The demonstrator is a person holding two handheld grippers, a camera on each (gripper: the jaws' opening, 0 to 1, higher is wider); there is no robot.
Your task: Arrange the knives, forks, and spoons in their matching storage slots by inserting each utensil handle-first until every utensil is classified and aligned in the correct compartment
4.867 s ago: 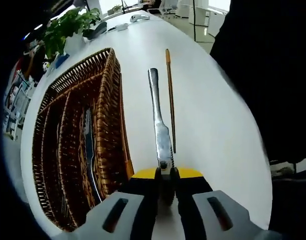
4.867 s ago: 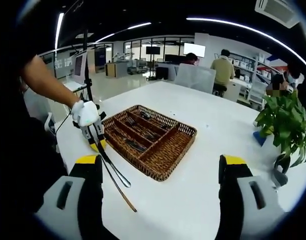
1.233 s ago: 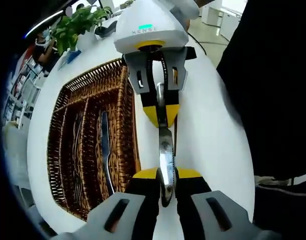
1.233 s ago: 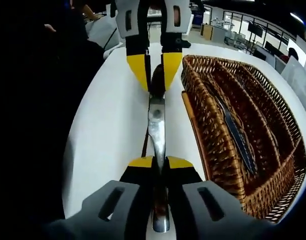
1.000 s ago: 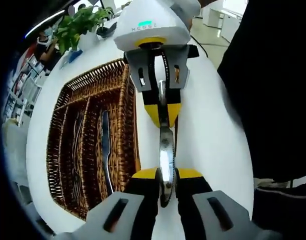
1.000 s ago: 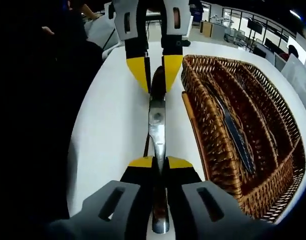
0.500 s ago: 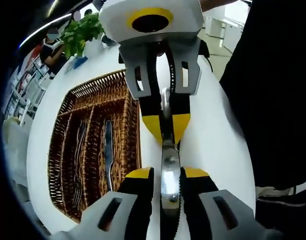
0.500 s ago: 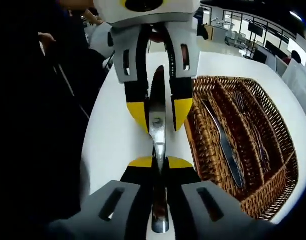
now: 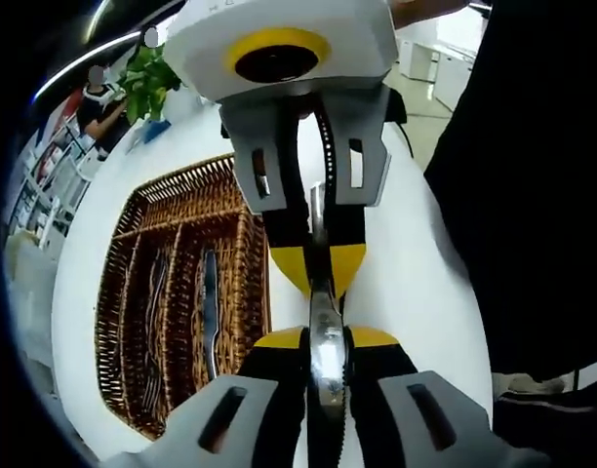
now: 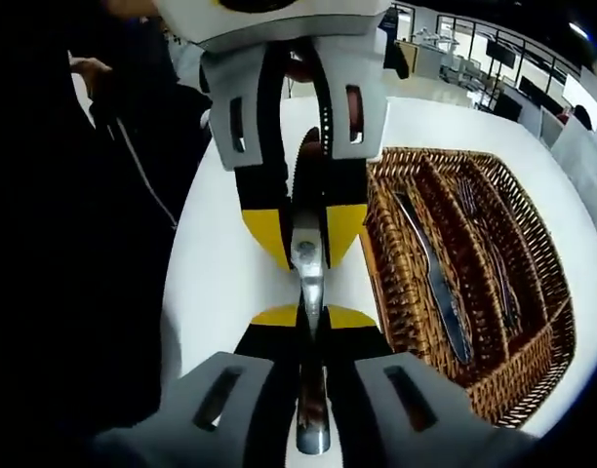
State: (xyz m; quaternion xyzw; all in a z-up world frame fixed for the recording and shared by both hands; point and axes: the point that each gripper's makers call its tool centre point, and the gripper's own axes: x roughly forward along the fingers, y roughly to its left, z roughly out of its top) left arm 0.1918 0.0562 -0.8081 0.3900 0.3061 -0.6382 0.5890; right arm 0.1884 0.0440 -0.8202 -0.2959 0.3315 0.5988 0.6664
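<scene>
Serrated steel table knife [image 10: 307,258] held above white table [image 9: 416,292], beside brown wicker cutlery basket [image 9: 172,302]. Left gripper [image 9: 326,341] and right gripper [image 10: 308,314] both clamped on it, facing each other. Knife looks stiff, slick, fairly light; grip flat sides.

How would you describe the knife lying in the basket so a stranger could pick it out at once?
Find the wicker basket on the white table. In the long slot nearest the tools lies the knife, alone and flat. Unlike the forks in the next slot, it has a plain smooth blade without prongs.
</scene>
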